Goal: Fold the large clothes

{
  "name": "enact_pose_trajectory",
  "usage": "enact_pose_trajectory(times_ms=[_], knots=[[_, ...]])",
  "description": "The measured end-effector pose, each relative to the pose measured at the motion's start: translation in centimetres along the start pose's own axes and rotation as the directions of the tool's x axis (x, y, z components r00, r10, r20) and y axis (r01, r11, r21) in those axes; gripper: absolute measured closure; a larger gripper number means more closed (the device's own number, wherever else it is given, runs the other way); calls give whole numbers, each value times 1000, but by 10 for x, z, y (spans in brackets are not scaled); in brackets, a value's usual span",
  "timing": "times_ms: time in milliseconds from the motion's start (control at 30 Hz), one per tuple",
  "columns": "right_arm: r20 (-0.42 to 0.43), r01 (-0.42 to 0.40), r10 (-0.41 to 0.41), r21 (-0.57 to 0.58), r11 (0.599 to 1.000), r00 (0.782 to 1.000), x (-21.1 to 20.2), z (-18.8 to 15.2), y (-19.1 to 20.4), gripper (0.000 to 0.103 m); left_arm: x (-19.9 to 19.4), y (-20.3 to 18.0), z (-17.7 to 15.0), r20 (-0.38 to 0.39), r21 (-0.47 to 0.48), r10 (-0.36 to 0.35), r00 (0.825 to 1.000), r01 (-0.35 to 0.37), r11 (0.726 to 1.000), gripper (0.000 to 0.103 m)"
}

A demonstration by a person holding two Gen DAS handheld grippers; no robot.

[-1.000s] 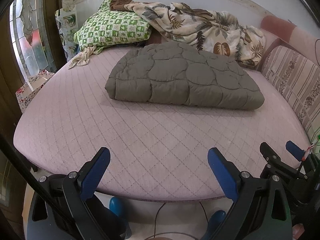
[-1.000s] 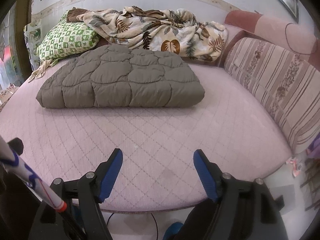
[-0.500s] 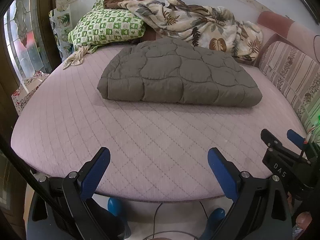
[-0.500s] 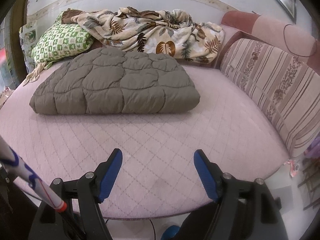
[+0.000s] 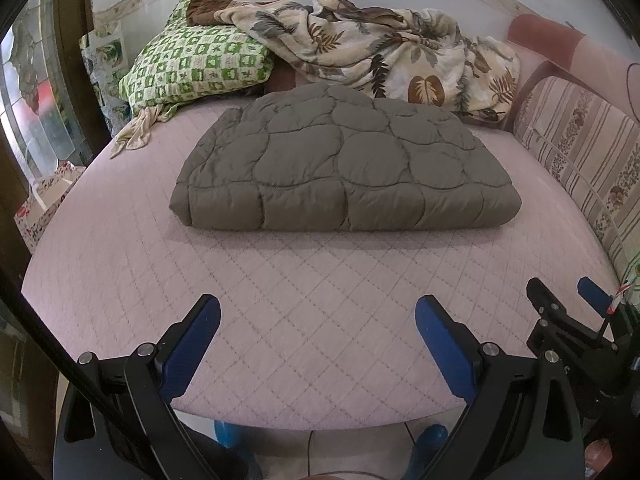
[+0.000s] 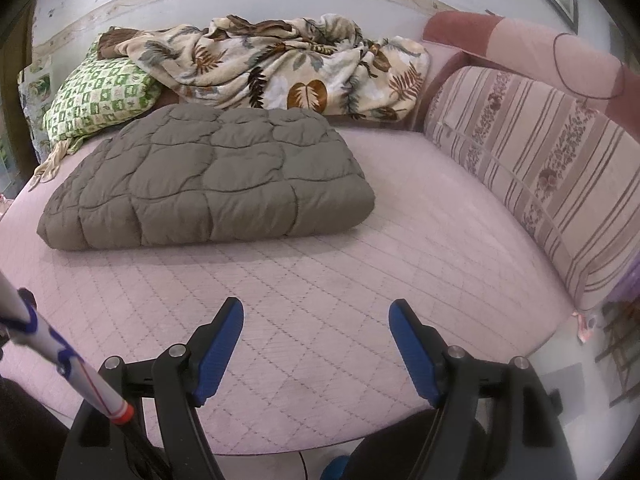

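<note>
A grey-brown quilted garment (image 5: 344, 164) (image 6: 208, 180) lies folded into a thick rectangle in the middle of the pink quilted bed (image 5: 312, 320) (image 6: 420, 248). My left gripper (image 5: 318, 320) hangs open over the bed's near edge, well short of the garment, with nothing between its blue pads. My right gripper (image 6: 316, 322) is also open and empty above the near edge, to the right of the garment's near corner. The right gripper (image 5: 568, 296) also shows at the lower right of the left wrist view.
A leaf-print blanket (image 5: 380, 48) (image 6: 288, 68) is bunched along the back wall beside a green checked pillow (image 5: 196, 68) (image 6: 96, 100). A striped cushion (image 6: 540, 184) (image 5: 580, 160) lines the right side. A window (image 5: 32, 120) stands at left. Floor shows below the bed edge.
Both grippers have drifted slightly, so the folded garment sits a little differently in each view. Both stay open and empty; the garment itself has not moved.
</note>
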State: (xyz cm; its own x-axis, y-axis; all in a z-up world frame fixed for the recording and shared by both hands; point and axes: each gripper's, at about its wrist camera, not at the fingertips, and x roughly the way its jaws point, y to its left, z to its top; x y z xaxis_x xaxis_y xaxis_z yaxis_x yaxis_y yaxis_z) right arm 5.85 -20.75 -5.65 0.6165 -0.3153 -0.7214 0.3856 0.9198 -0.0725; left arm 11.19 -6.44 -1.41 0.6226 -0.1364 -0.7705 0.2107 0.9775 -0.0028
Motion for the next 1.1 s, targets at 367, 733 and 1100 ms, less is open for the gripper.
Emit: enact_pose_trajectory(times_ms=[367, 733, 1100], knots=[[-14, -30, 30, 3, 1000, 999, 24, 10, -5, 23, 32, -15, 11, -53, 31, 22, 998, -20, 999, 6], [-48, -47, 46, -18, 999, 998, 50, 14, -1, 23, 59, -12, 9, -105, 28, 31, 994, -28, 999, 6], [-63, -56, 53, -44, 997, 997, 57, 14, 11, 23, 65, -2, 8, -114, 14, 26, 993, -24, 1000, 6]])
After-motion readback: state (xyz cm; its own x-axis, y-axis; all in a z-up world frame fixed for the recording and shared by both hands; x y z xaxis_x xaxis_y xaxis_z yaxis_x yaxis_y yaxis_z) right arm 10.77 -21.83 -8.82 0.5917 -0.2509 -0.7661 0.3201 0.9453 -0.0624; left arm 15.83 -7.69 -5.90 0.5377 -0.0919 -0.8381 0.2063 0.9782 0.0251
